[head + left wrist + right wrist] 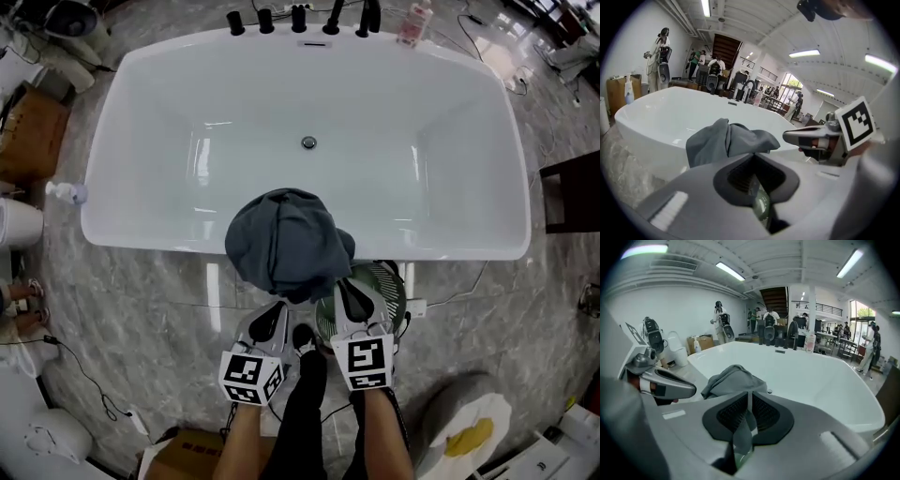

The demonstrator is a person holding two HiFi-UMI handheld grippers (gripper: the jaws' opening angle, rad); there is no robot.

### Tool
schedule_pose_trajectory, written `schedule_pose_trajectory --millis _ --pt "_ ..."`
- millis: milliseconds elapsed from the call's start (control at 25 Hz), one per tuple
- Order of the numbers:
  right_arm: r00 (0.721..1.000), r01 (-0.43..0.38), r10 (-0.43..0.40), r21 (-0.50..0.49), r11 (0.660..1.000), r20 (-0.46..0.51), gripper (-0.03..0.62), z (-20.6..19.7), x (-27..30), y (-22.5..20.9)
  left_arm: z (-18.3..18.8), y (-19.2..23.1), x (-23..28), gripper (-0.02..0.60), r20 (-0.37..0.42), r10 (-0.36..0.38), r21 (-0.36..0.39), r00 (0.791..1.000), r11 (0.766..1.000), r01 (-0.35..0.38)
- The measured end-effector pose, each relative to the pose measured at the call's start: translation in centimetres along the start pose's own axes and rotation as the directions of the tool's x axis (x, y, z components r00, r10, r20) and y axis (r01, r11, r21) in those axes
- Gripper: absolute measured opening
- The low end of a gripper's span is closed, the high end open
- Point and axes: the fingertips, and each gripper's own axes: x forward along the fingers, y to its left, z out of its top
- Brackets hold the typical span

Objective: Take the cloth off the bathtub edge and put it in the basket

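Left gripper (279,307) and right gripper (344,285) each have fingers clenched on the cloth (286,242) bunched over the bathtub's (141,234) near edge, which we judge readies a two-point lift toward the basket (382,281).

My head camera looks steeply down from above the near rim of the tub (150,236). It takes in the whole basin and, at the bottom edge, my left gripper (274,317) and right gripper (349,298) side by side. Each gripper's camera sits low and close behind its own jaws and faces out across the tub toward the far side of the room. All three views share the cloth (286,244) and the near rim. The left gripper view also catches my right gripper at its right side, and the right gripper view catches my left one at its left.
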Motion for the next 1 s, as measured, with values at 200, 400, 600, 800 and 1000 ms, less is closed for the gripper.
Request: schedule_pose_trajectory --millis 200,400,600,800,1000 --pt "0.994 -0.110 0.110 -0.027 0.994 0.012 0.101 0.8 3.9 2.5 -0.6 1.5 0.7 0.057 -0.036 -0.010 0.036 0.999 0.999 0.011" --pt "0.990 -0.139 0.138 -0.043 0.989 -0.016 0.213 2.0 7.9 5.0 0.4 3.7 -0.5 0.057 -0.034 -0.011 0.059 0.999 0.998 0.013" --pt "0.995 -0.100 0.100 0.033 0.994 0.004 0.534 3.5 11.3 6.3 -0.3 4.3 -1.3 0.057 -0.041 -0.026 0.030 0.999 0.999 0.027" --pt "0.989 -0.039 0.041 0.021 0.999 -0.139 0.572 -0.9 15.2 7.4 0.2 5.9 -2.1 0.057 -0.035 -0.008 -0.016 0.999 1.000 0.008" --pt "0.976 -0.031 0.013 -0.079 0.996 -0.216 0.572 -1.9 17.5 7.3 0.8 7.2 -2.0 0.057 -0.026 0.002 -0.021 1.000 1.000 -0.002"
